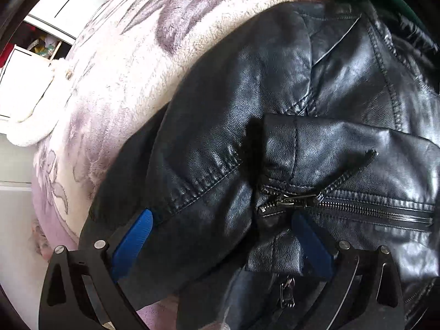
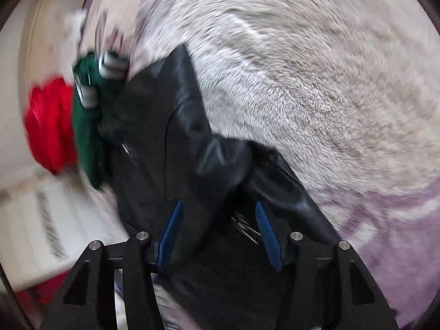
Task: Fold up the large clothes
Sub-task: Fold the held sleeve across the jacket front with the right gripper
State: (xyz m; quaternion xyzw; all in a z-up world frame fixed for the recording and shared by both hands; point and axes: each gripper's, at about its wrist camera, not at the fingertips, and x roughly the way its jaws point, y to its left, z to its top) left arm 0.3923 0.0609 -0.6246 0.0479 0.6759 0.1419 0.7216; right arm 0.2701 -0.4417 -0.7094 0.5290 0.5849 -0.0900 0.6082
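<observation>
A black leather jacket (image 1: 275,104) with zips lies on a pale fleece blanket with purple flowers (image 1: 132,55). My left gripper (image 1: 222,220) is open, its blue pads wide apart, low over the jacket's folded sleeve and zip. In the blurred right wrist view the same jacket (image 2: 176,148) lies on the blanket (image 2: 316,82). My right gripper (image 2: 218,209) is open with a bunched part of the jacket between its pads, not pinched.
A green garment (image 2: 88,126) and a red one (image 2: 49,126) lie beyond the jacket. A white fluffy garment (image 1: 33,121) hangs at the blanket's left edge. White furniture with an open shelf (image 1: 41,44) stands to the left.
</observation>
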